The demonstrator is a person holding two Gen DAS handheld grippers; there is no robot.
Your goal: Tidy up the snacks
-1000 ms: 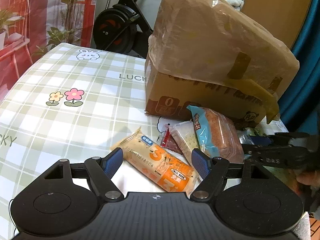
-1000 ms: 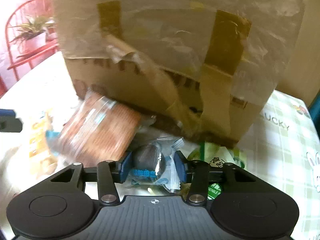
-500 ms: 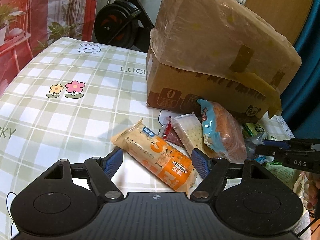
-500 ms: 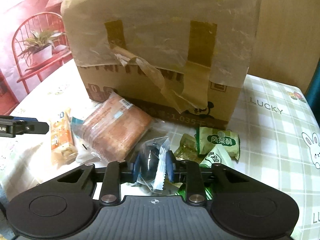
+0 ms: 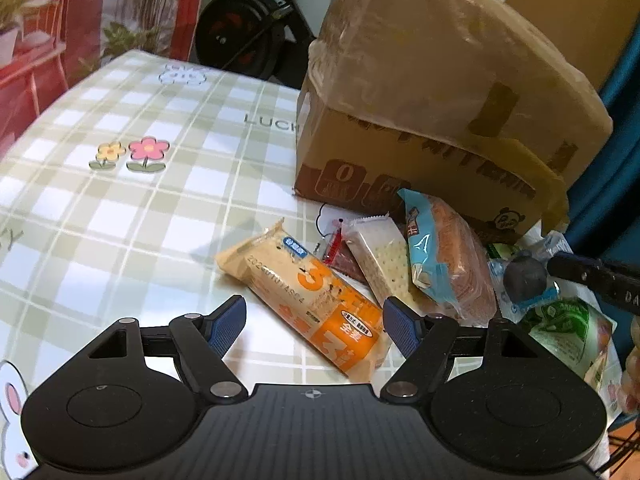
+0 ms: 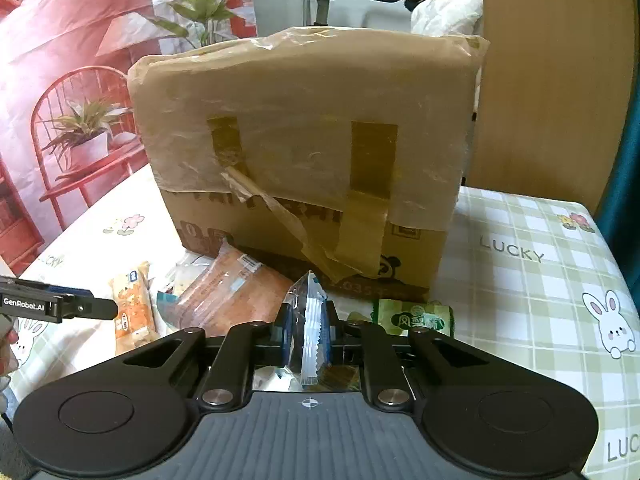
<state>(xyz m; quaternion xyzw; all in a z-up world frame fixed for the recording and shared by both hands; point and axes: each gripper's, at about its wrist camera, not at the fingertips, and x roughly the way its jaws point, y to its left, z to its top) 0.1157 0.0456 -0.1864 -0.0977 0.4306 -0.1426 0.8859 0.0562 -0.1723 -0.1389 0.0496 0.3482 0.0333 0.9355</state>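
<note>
Right tongs [image 6: 306, 330] pinch a clear-wrapped dark snack [image 6: 307, 320]; left tongs [image 5: 314, 320] gape wide above the orange packet [image 5: 320, 300].

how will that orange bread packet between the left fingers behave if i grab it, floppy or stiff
The orange bread packet is probably soft: a sealed film pouch over a loaf, so it may squash under the open left gripper. The glossy wrapper looks somewhat slippery. It lies flat on the tablecloth, so rolling seems unlikely.
</note>
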